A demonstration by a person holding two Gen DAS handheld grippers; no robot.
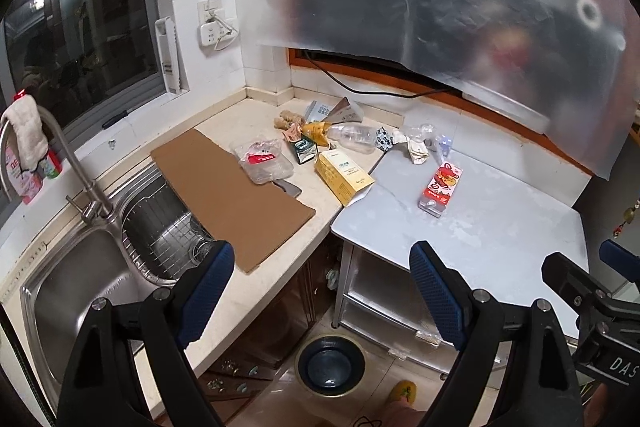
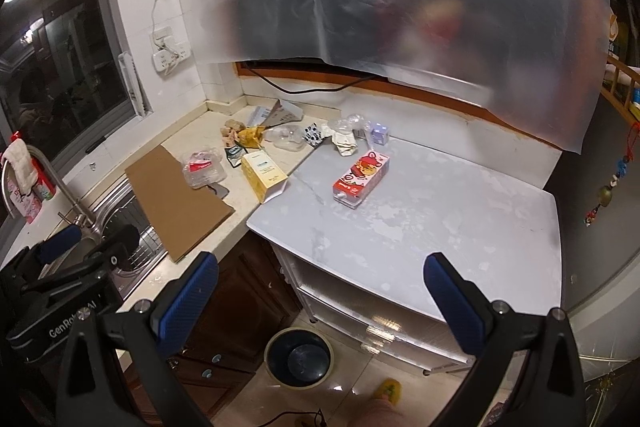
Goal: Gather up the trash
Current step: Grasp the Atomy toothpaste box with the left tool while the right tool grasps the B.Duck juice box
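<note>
Trash point(image 1: 352, 141) lay scattered along far edge of tabletop point(image 1: 500, 227), toward corner by wall: clear bottle point(image 1: 352, 135), clear clamshell point(image 1: 262, 161), yellow box point(image 1: 344, 177) at seam between surfaces, pink carton point(image 1: 440, 189) alone on white section. Cardboard sheet point(image 1: 232, 195) overhung sink point(image 1: 72, 291). Bin point(image 1: 330, 365) on floor below. Left tool point(image 1: 322, 303) spread wide, gripping nothing. Right tool point(image 2: 320, 307) likewise agape, empty, above near edge.

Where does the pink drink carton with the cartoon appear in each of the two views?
Left wrist view: the pink carton lies right of centre on the white table top.
Right wrist view: the pink carton lies near the centre, same table.
Shared landmark: the yellow box to its left.
</note>
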